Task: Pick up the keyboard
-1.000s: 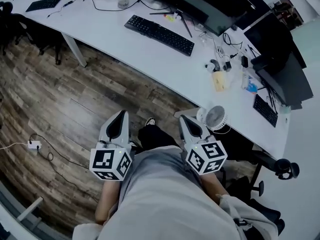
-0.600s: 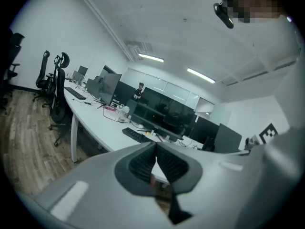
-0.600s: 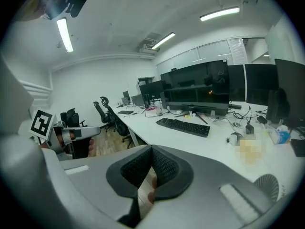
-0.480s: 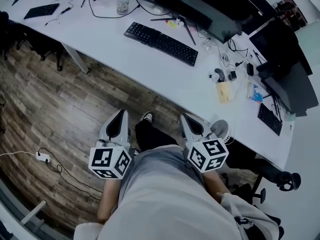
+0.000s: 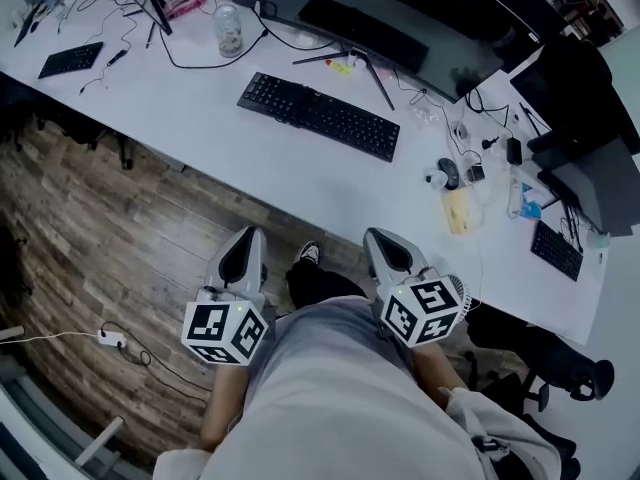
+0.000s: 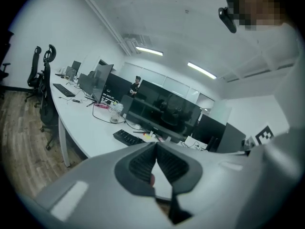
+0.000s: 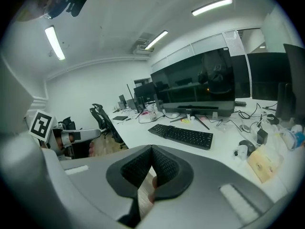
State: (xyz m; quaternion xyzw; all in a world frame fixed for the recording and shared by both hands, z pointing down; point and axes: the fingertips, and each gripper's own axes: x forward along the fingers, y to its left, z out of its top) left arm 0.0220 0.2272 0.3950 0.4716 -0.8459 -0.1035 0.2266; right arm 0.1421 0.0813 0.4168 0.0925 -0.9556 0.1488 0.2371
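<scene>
Keyboard (image 5: 318, 116) lies between jar (image 5: 228, 30) and mouse (image 5: 449, 173), before monitor (image 5: 420, 38).

The keyboard (image 5: 318, 116) is black, the surface (image 5: 180, 88) white. The floor (image 5: 100, 228) is brown wood-grain planks; the far monitor (image 5: 420, 18) is black.

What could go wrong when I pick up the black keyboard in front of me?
The left tongs and right tongs are shut; reaching so, they would likely push the keyboard, not grip it. It is long: held at one end, it may tilt. The stand leg behind it might catch.
</scene>
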